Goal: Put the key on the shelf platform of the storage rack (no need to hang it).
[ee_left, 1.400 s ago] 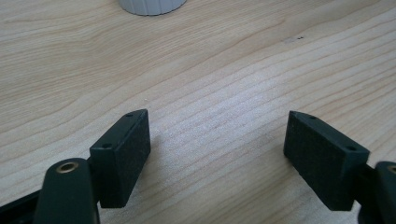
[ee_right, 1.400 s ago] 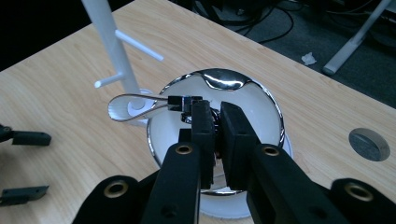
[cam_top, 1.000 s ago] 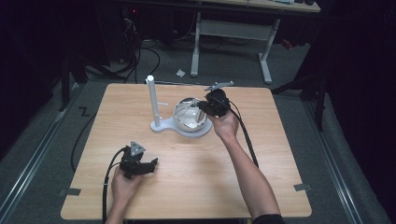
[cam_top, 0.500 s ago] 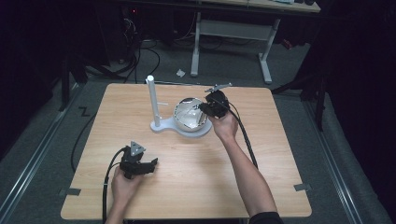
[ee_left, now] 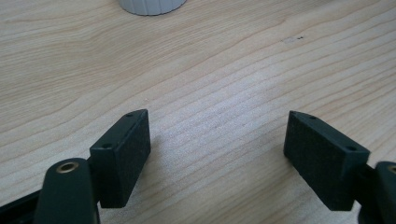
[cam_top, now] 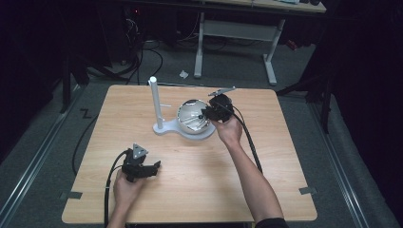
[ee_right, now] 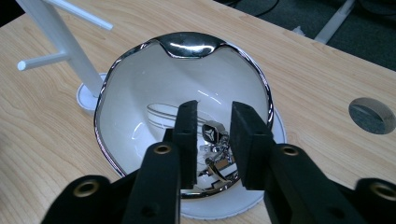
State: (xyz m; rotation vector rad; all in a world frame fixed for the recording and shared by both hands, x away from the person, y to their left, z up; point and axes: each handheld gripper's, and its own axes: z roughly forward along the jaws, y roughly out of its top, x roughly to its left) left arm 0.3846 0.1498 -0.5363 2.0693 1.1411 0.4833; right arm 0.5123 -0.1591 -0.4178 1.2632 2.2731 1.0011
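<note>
Bowl (ee_right: 140, 88), shiny, watch (ee_right: 215, 148) inside

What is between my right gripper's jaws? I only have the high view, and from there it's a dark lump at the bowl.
Observer: Nothing is gripped. The right gripper has just been opening its jaws, and the pads touch nothing.
Operator: So what is in the bowl?
Observer: Small shiny metal pieces lie at the bottom of the bowl, in line with the gap between the jaws.
Operator: And the left gripper, is it holding anything?
Observer: No. The left gripper is wide open, with bare wood of the table between its pads.
</note>
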